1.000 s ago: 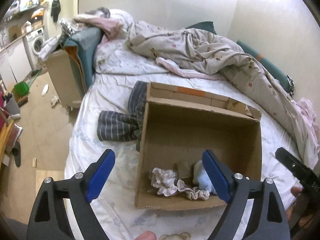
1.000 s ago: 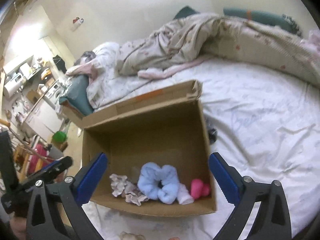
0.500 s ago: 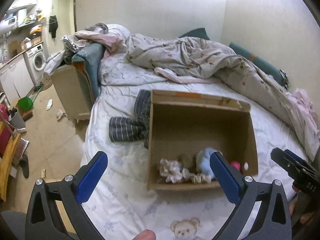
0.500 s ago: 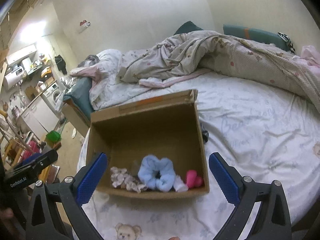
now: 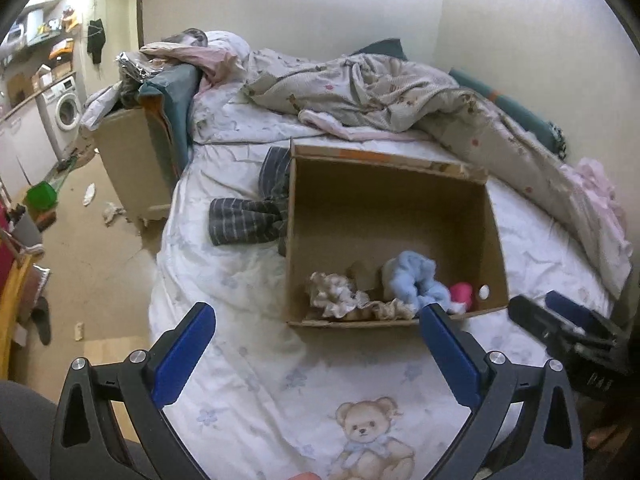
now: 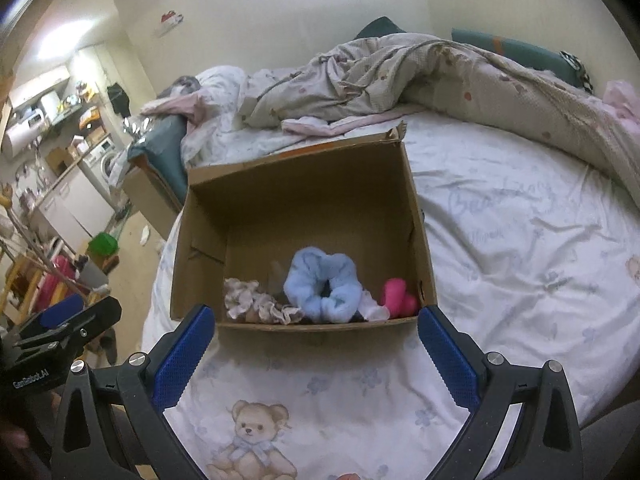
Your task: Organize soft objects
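Note:
An open cardboard box (image 5: pixel 400 216) (image 6: pixel 304 184) sits on the bed. Along its near wall lie a light blue scrunchie (image 6: pixel 322 286) (image 5: pixel 416 280), a beige floral scrunchie (image 6: pixel 256 306) (image 5: pixel 340 296), a pink soft item (image 6: pixel 396 298) (image 5: pixel 461 294) and a small white piece (image 6: pixel 372 308). My left gripper (image 5: pixel 316 340) is open and empty, held back from the box's near left side. My right gripper (image 6: pixel 316 340) is open and empty, in front of the box's near wall.
A dark striped garment (image 5: pixel 256 212) lies on the sheet left of the box. A rumpled quilt (image 5: pixel 380 88) and pillows fill the far side of the bed. The floor (image 5: pixel 80 240) drops off at left. The sheet has a teddy bear print (image 6: pixel 252 436).
Both grippers have pulled back and up from the box, so it looks smaller and the teddy print has come into view. Both stay open and empty.

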### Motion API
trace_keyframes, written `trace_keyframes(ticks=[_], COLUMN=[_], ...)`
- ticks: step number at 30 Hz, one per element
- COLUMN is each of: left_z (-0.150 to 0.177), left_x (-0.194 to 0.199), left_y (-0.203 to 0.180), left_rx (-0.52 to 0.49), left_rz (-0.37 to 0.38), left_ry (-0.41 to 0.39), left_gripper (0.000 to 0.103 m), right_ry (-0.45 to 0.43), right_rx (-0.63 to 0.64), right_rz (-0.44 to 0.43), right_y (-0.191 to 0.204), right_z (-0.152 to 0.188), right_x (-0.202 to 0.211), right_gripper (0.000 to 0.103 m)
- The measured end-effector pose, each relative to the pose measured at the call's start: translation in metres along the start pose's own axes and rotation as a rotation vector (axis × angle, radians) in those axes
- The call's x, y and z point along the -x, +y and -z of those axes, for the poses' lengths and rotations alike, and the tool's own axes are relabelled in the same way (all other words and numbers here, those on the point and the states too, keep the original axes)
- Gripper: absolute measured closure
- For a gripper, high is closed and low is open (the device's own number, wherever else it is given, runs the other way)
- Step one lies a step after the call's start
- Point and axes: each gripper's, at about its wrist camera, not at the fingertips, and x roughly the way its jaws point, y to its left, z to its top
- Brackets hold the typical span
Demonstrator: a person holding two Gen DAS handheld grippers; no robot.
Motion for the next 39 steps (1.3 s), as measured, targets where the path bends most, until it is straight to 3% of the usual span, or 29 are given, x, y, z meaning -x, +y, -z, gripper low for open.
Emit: trace_keyframes(ticks=[4, 19, 39], left_z=[-0.001, 0.000, 0.001], left_x=[0.000, -0.010, -0.012], left_y=[0.001, -0.006, -0.004], left_rx=[0.013, -0.002, 0.022], left_rz=[0.000, 0.010, 0.017], left_ry=[-0.008, 0.025, 0.042], left_gripper=[0.001, 0.001, 0.001], right_ry=[-0.018, -0.007, -0.017], right_rx=[0.043, 0.018, 0.007], right_rz=[0.029, 0.058, 0.051], right_y=[0.008, 0.000, -0.002], right_z=[0.001, -0.002, -0.004], right_x=[0.001, -0.008, -0.007], right_gripper=[0.000, 0.000, 0.000])
